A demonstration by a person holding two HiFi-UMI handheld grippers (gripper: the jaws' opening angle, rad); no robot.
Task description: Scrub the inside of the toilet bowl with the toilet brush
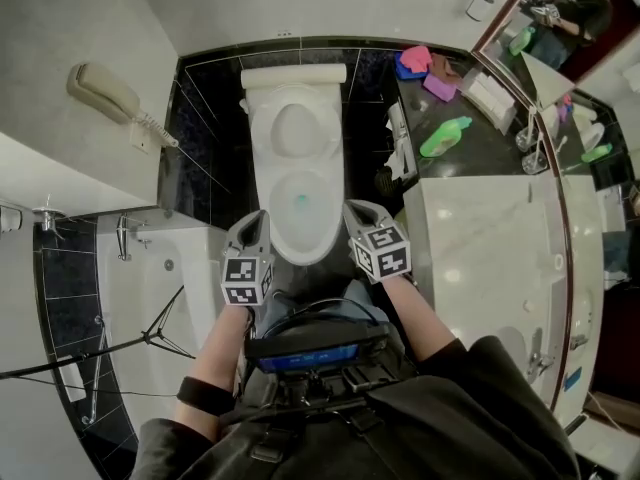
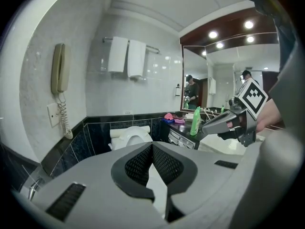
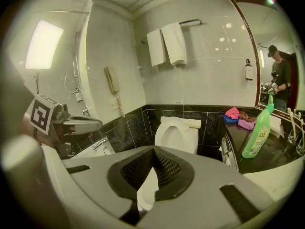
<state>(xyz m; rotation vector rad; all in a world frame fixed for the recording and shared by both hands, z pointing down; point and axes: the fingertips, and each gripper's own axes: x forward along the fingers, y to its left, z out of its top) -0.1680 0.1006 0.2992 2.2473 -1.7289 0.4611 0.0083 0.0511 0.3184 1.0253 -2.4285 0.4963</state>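
The white toilet (image 1: 295, 168) stands against the black tiled wall, its lid up and water showing in the bowl (image 1: 300, 202). It also shows ahead in the left gripper view (image 2: 128, 138) and in the right gripper view (image 3: 178, 130). My left gripper (image 1: 257, 224) hangs at the bowl's front left rim, jaws closed with nothing between them (image 2: 152, 147). My right gripper (image 1: 358, 212) hangs at the front right rim, also shut and empty (image 3: 153, 149). No toilet brush is plainly in view; a dark object (image 1: 386, 180) sits low beside the toilet on the right.
A bathtub (image 1: 150, 288) lies to the left, with a tripod leg (image 1: 150, 336) over it. A wall phone (image 1: 105, 93) hangs at upper left. The vanity counter (image 1: 490, 238) on the right carries a green bottle (image 1: 445, 136) and pink cloths (image 1: 415, 60).
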